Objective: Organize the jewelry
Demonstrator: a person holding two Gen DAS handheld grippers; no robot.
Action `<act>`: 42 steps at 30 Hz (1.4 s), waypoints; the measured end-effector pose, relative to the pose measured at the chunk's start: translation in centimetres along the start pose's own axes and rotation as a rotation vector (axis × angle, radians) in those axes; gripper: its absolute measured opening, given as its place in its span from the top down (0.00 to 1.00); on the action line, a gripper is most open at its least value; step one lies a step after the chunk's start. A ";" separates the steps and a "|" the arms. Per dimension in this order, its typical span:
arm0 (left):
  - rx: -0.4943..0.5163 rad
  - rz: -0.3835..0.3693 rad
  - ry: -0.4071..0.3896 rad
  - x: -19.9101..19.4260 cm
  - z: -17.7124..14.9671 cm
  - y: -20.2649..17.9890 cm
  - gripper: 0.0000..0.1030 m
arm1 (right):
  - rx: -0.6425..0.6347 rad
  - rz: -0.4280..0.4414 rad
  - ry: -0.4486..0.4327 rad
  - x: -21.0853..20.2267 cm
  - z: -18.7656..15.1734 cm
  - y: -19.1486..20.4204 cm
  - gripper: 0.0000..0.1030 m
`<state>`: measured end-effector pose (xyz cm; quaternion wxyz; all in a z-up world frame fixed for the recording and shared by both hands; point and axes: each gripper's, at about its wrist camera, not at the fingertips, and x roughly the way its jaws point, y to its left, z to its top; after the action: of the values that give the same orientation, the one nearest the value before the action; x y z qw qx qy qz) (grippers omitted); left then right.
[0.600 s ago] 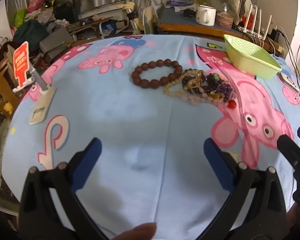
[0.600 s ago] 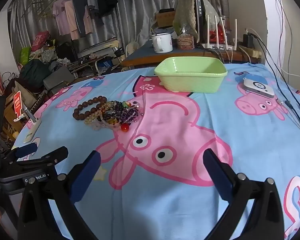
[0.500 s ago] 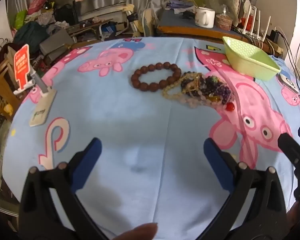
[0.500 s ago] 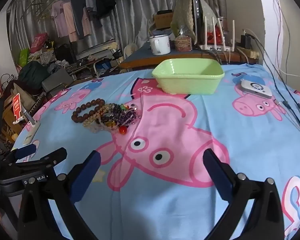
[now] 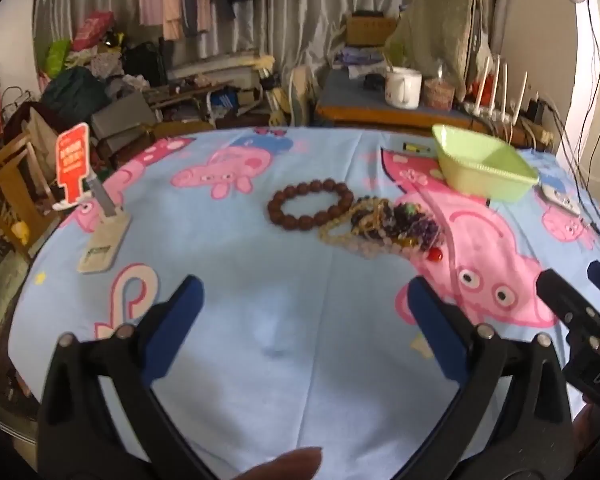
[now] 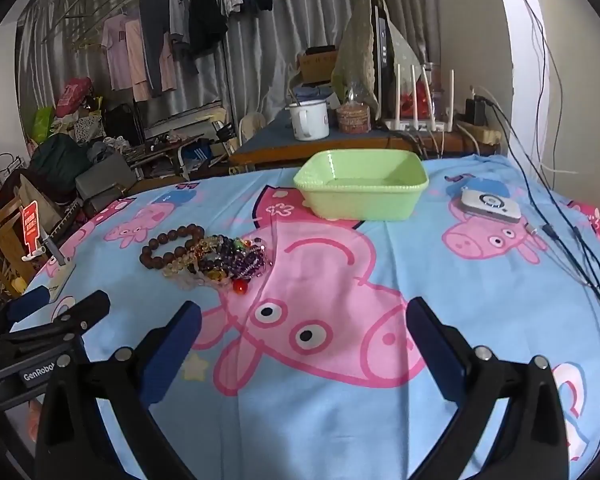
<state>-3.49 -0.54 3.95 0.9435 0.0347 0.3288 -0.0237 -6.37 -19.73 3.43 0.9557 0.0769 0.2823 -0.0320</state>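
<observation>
My left tongs (image 5: 303, 302): released, blue pads spread wide at the bottom of the left view, holding nothing, above bare blue cloth.
My right tongs (image 6: 303, 330): released as well, pads wide apart at the bottom of the right view, empty, over the big pink pig print.
Brown bead bracelet (image 5: 310, 205): flat on the cloth just above the middle of the left view; left of centre in the right view (image 6: 168, 245).
Heap of bracelets (image 5: 392, 226): a tangle of yellow, purple and pale pink beads touching the brown bracelet on its right side, with one red bead at its lower right edge; in the right view (image 6: 224, 260) it lies beyond my left pad.
Green tray (image 6: 360, 190): upper middle of the right view, well apart from the beads; upper right in the left view (image 5: 484, 170).
Counter (image 5: 260, 280): covered by a blue cloth with pink cartoon pigs.
Red sign (image 5: 73, 158): on a stand, left edge of the left view.
White gadget (image 6: 490, 204): right of the tray, near dark cables.
</observation>
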 end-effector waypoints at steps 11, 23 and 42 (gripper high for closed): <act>-0.016 0.031 -0.140 -4.3 -1.5 -0.1 0.04 | -0.055 -0.002 -0.082 -2.7 -0.4 2.0 0.26; -0.061 0.046 -0.198 -7.4 -3.3 0.7 0.05 | -0.082 -0.018 -0.126 -4.9 -1.8 2.8 0.26; -0.143 0.068 -0.368 -6.8 -3.1 2.6 0.05 | -0.133 -0.034 -0.314 -5.8 -3.3 3.3 0.26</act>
<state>-10.51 2.48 5.88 0.9880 -0.0262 0.1502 0.0256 -12.71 -15.83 4.28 0.9904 0.0029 0.1321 -0.0411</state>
